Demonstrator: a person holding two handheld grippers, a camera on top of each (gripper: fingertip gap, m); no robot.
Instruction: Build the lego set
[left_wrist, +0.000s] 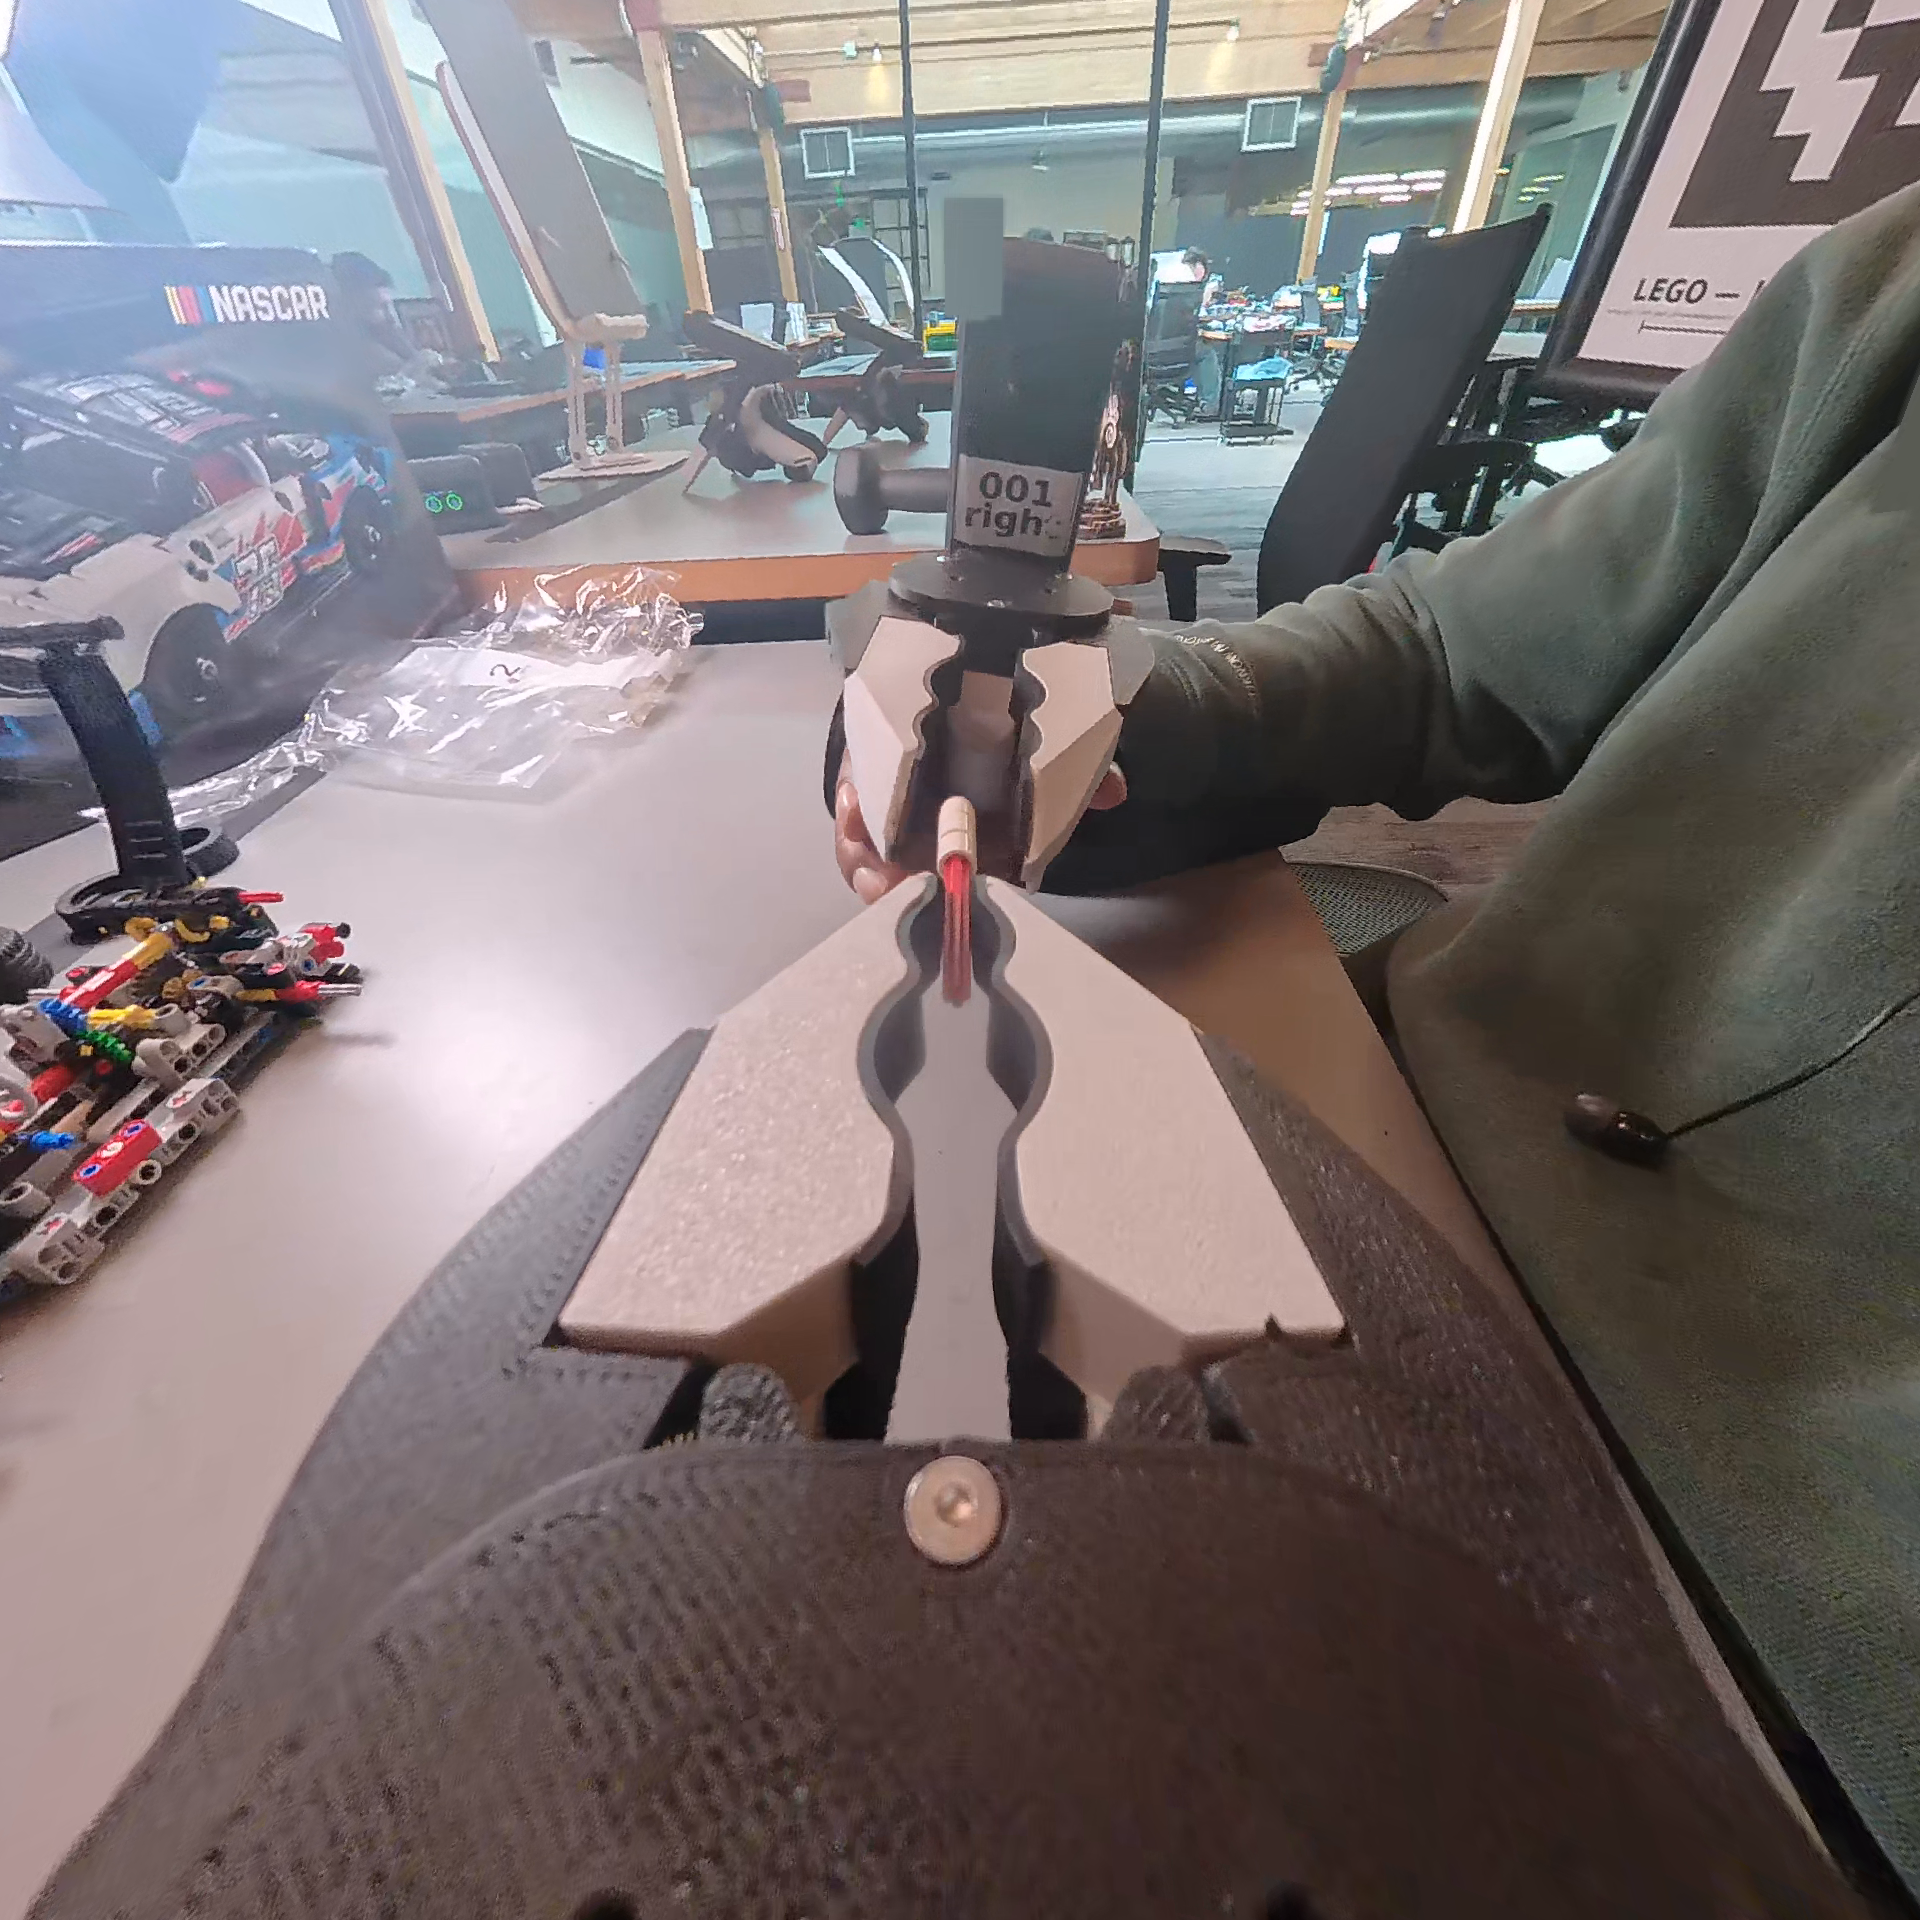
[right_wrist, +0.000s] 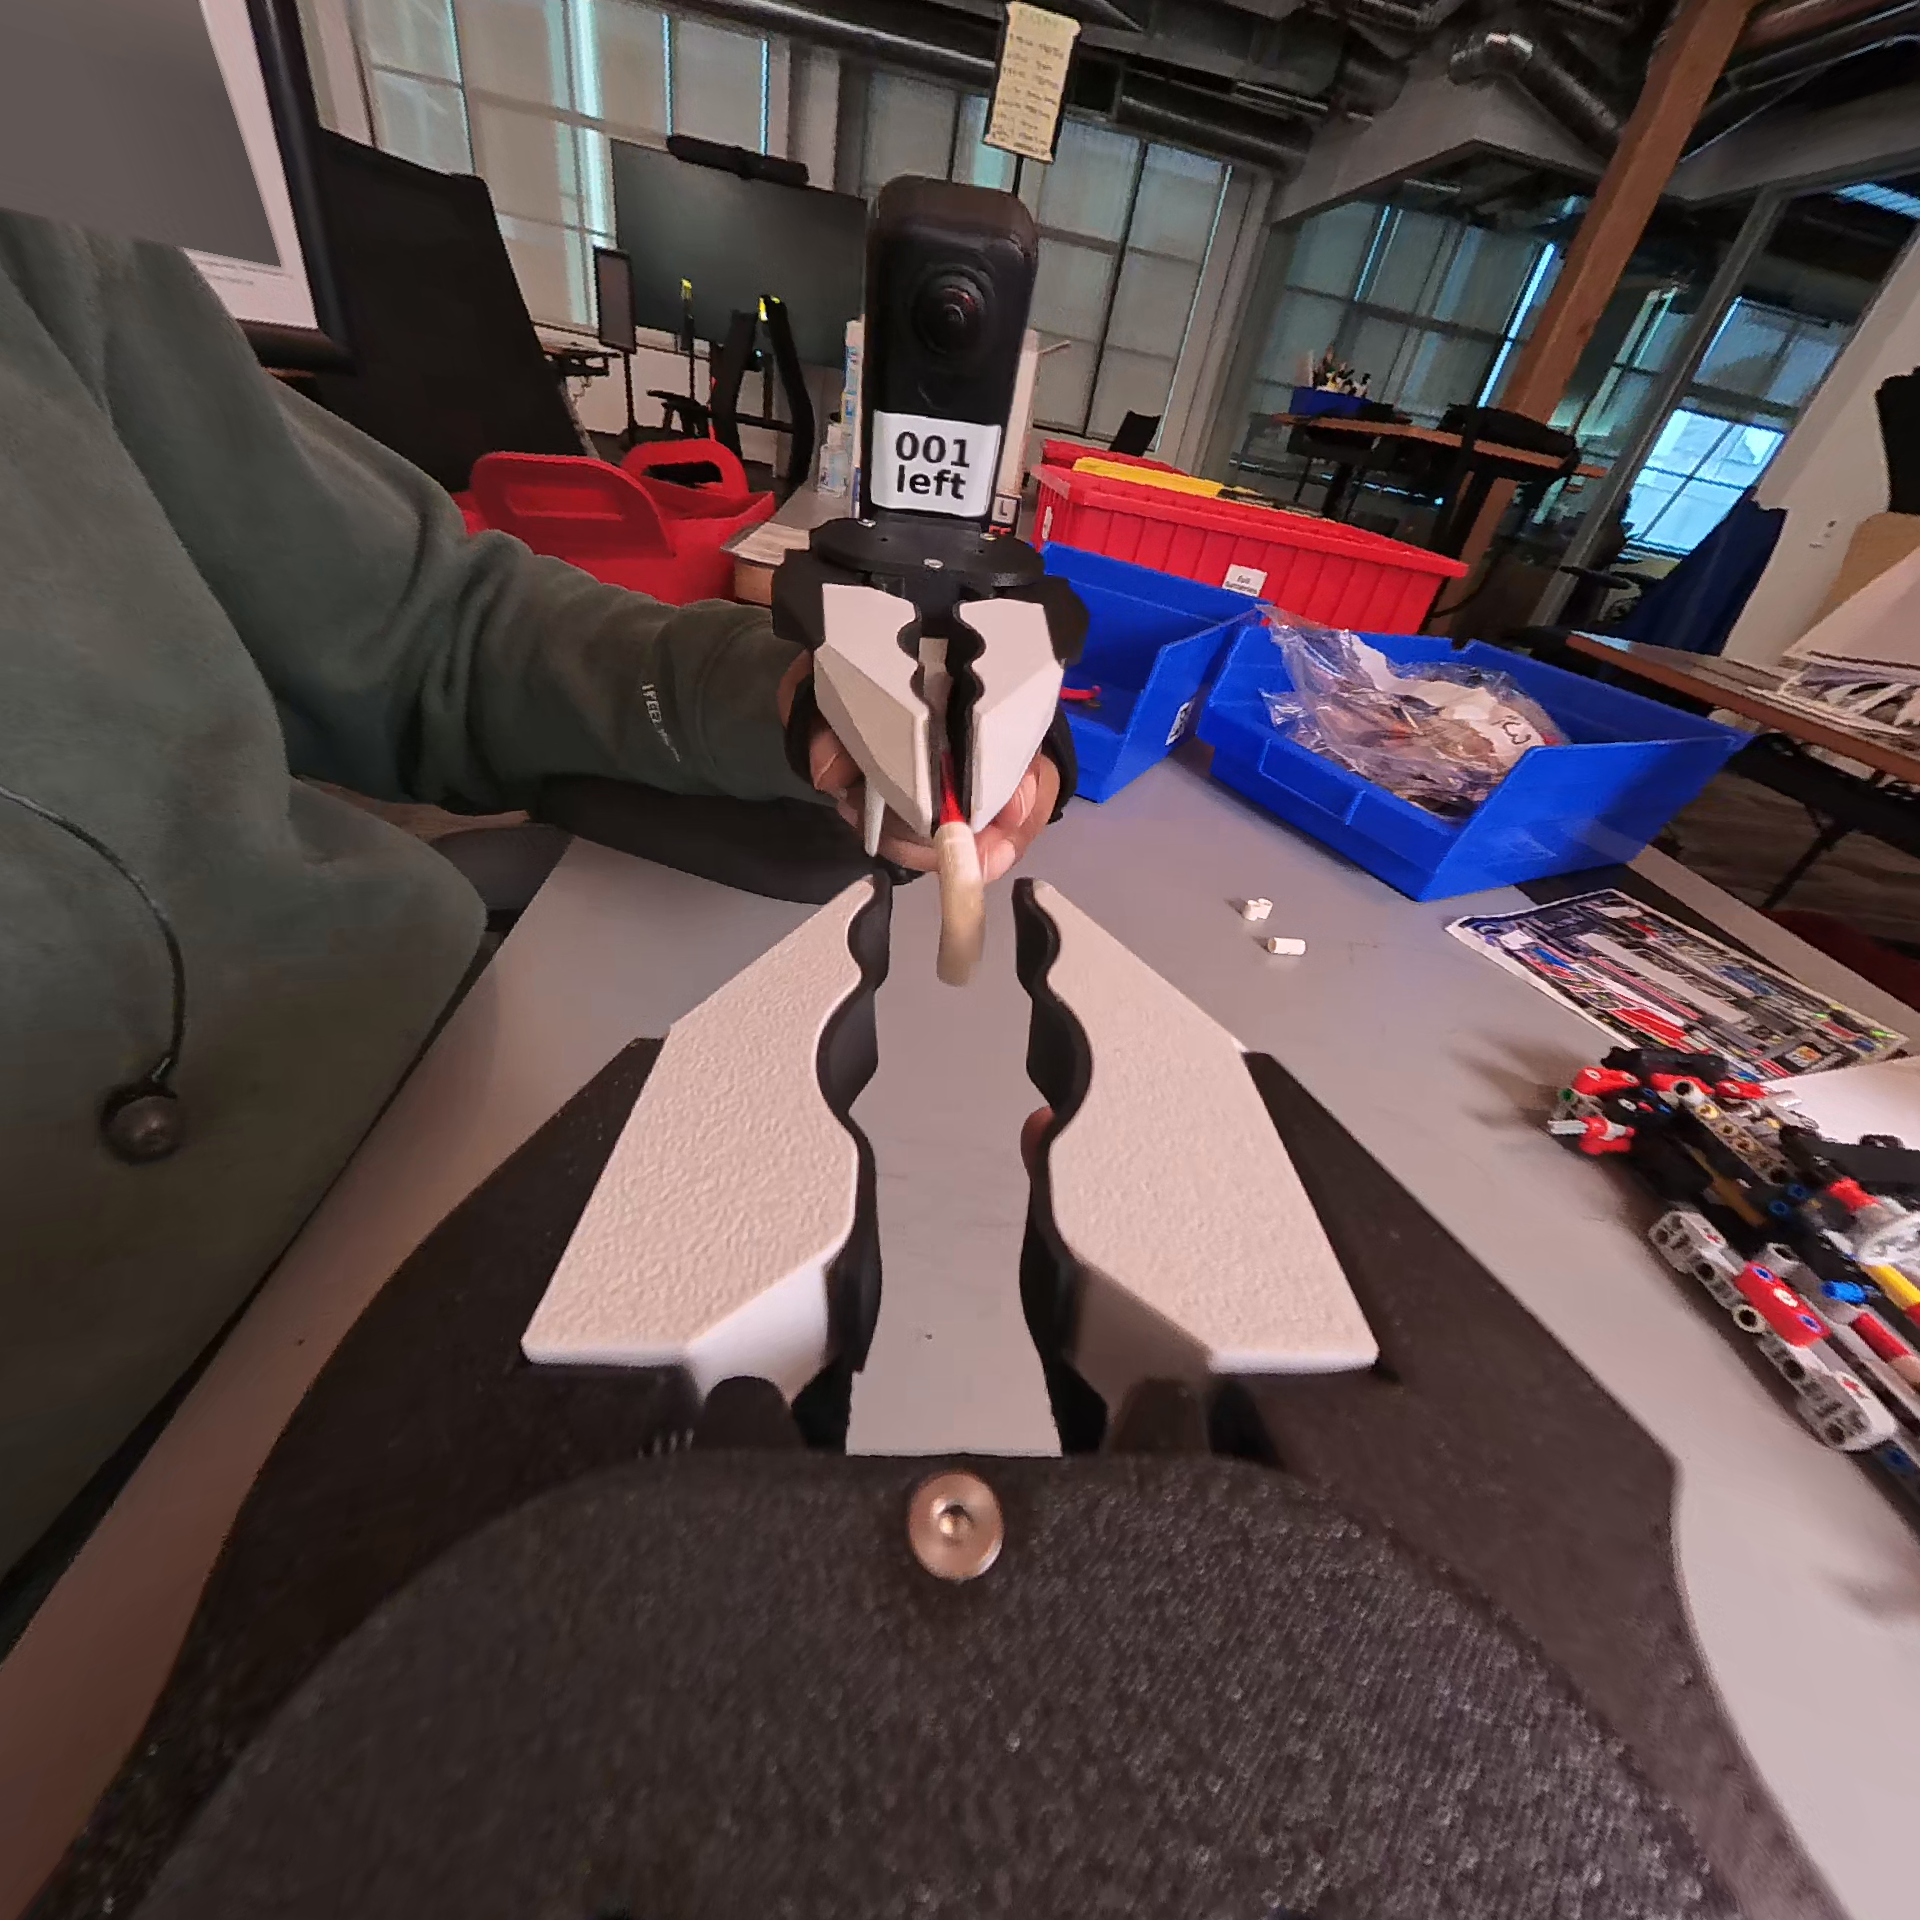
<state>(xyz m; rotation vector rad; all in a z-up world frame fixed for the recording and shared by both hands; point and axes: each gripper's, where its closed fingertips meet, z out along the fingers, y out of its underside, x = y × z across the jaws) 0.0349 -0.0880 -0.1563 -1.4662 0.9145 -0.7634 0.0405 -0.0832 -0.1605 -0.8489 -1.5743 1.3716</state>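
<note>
Counts on the grey table

Two grippers; one red axle (left_wrist: 956, 935) with one beige sleeve (right_wrist: 960, 920); two loose beige sleeves (right_wrist: 1270, 927) right of the right gripper; two blue bins (right_wrist: 1538, 831) beyond; one brick assembly (right_wrist: 1766, 1236) far right.

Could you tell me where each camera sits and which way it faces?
Left wrist view: on the left hand-held gripper, shut on a red axle with a tan sleeve, facing the right hand-held gripper and a green sleeve.
Right wrist view: on the open right hand-held gripper, facing the left.
Shared: the axle, the grey table, the brick-built chassis.
</note>
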